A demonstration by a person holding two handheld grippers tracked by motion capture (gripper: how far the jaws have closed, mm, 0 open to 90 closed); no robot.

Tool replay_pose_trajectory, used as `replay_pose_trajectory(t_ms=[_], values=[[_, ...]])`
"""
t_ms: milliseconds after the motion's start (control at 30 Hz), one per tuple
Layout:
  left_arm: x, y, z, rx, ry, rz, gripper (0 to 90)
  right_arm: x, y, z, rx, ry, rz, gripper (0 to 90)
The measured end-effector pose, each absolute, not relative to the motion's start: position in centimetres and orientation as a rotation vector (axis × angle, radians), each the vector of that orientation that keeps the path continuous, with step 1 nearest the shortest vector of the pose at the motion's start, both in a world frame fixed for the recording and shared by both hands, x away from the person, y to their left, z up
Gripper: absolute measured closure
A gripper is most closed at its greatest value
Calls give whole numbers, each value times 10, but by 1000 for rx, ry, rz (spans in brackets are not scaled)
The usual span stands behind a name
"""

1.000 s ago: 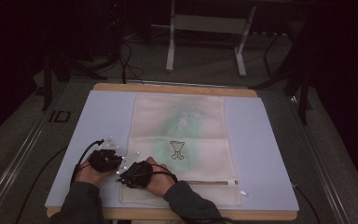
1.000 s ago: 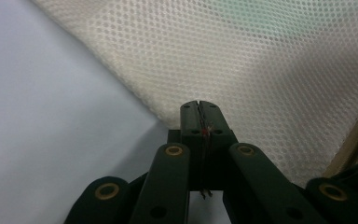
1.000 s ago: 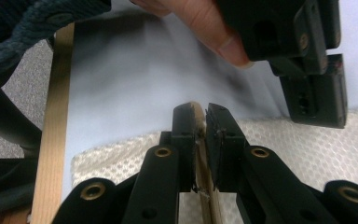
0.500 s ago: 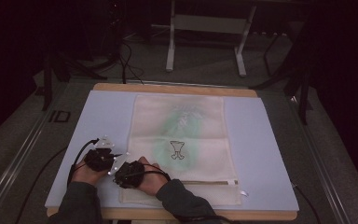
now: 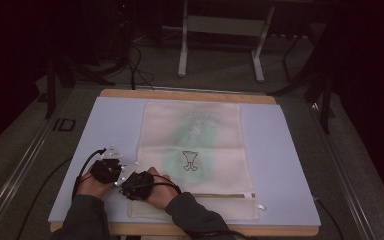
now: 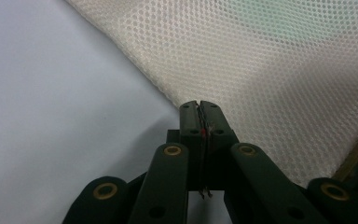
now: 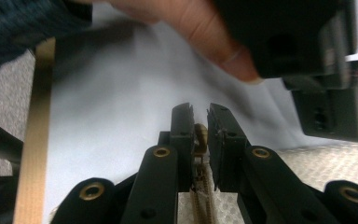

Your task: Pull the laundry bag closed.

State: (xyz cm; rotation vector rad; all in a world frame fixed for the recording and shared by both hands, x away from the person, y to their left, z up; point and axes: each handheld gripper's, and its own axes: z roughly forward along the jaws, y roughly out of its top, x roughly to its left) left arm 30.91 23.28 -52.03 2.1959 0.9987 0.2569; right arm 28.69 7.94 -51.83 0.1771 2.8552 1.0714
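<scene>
Pinching the brass zipper pull (image 7: 201,133), right claw (image 7: 199,112) nearly closed; left claw (image 6: 199,106) clamps mesh bag (image 6: 279,70).

In the high view, lower middle of the frame, the right hand (image 5: 156,189) covers the mesh bag's (image 5: 195,145) near left corner, and the tool tips there are too small to read. In the right gripper view, the zipper pull (image 7: 201,135) sits half hidden between the jaws, and the other hand at the top is blurred.
</scene>
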Motion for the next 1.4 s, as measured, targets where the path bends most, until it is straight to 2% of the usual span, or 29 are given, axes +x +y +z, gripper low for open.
replay_pose_trajectory(t_ms=[533,1167,1400], values=[[308,232,-520,2195,994,262,878,284,55,-506,173,2855,1102,816],[307,230,-520,2203,979,253,875,291,48,-520,198,2933,1064,814],[305,229,-519,2216,950,214,889,291,46,-525,195,2937,1054,818]])
